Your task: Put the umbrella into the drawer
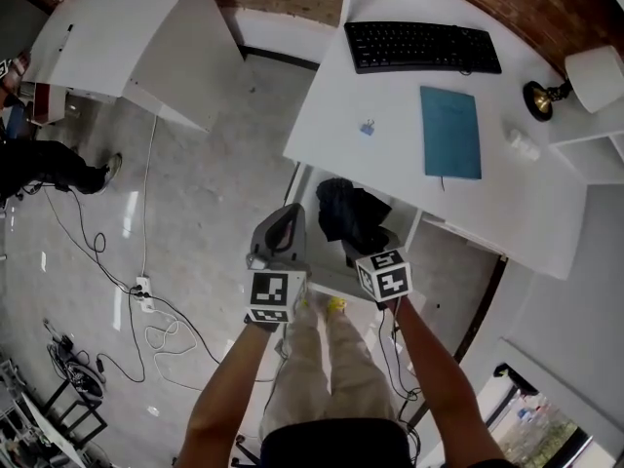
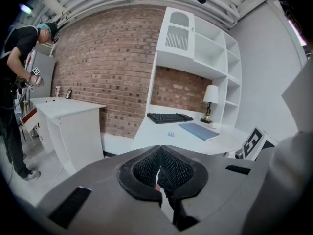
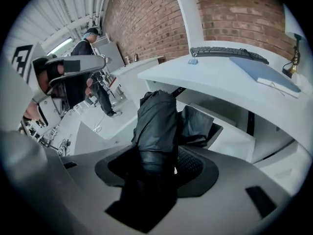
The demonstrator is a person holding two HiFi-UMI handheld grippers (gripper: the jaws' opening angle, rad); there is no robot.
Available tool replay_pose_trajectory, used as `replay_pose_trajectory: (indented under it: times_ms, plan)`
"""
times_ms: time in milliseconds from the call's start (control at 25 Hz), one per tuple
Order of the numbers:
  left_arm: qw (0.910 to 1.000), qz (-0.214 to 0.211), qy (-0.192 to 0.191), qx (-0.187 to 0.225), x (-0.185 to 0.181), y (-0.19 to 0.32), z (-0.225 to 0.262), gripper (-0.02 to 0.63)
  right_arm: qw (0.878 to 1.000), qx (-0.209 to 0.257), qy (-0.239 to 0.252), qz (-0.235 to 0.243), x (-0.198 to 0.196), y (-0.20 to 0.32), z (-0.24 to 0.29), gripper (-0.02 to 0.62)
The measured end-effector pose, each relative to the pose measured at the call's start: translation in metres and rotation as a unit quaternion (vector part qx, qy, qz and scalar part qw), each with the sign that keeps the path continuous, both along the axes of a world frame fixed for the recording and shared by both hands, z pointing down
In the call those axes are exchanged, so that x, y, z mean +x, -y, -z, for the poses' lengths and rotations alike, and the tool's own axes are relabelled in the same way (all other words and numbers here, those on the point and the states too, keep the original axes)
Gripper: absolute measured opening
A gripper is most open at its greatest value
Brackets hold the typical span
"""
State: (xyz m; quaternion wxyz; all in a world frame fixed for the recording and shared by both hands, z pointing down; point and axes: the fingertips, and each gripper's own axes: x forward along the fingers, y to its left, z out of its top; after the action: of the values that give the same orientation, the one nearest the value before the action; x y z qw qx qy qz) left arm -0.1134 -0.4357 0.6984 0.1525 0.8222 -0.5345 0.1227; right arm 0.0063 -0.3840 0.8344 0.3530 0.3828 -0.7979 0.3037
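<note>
A folded black umbrella (image 1: 348, 213) hangs over the open white drawer (image 1: 308, 185) under the desk; its fabric bunches above the drawer's inside. My right gripper (image 1: 365, 248) is shut on the umbrella. In the right gripper view the umbrella (image 3: 155, 121) rises from between the jaws of the right gripper (image 3: 156, 166), with the drawer (image 3: 237, 140) just beyond it. My left gripper (image 1: 284, 226) hovers beside the drawer's left edge, apart from the umbrella. In its own view the left gripper (image 2: 159, 154) is shut with nothing between its fingers.
The white desk (image 1: 390, 154) above the drawer carries a black keyboard (image 1: 421, 46), a blue notebook (image 1: 450, 131) and a lamp (image 1: 585, 78). A second white desk (image 1: 127, 27) stands at the back left. Cables and a power strip (image 1: 144, 291) lie on the floor; a person (image 1: 49, 164) stands far left.
</note>
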Motion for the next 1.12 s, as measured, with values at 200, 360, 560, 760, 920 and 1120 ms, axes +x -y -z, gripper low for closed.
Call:
replay_pose_trajectory:
  times_ms: [200, 360, 560, 760, 920, 1120]
  plan:
    - [0.9999, 0.001, 0.006, -0.011, 0.002, 0.000, -0.018, 0.018, 0.999, -0.015, -0.017, -0.028, -0.006, 0.014, -0.040, 0.235]
    - [0.9999, -0.002, 0.006, -0.012, -0.001, -0.007, -0.020, 0.018, 0.999, -0.027, -0.037, -0.021, -0.009, 0.027, -0.071, 0.235]
    - [0.9999, 0.001, 0.003, -0.016, -0.003, -0.011, -0.027, 0.017, 0.998, -0.034, -0.052, -0.016, -0.009, 0.034, -0.092, 0.235]
    - [0.9997, 0.006, 0.002, -0.024, -0.007, -0.016, -0.033, 0.017, 0.994, -0.086, -0.065, -0.008, -0.012, 0.016, -0.117, 0.235]
    - [0.9997, 0.009, -0.002, -0.024, -0.009, -0.019, -0.032, 0.018, 0.991, -0.112, -0.076, -0.010, -0.008, 0.010, -0.130, 0.235]
    - [0.9996, 0.011, -0.007, -0.024, -0.009, -0.020, -0.031, 0.017, 0.989, -0.119, -0.088, 0.006, -0.008, 0.009, -0.133, 0.249]
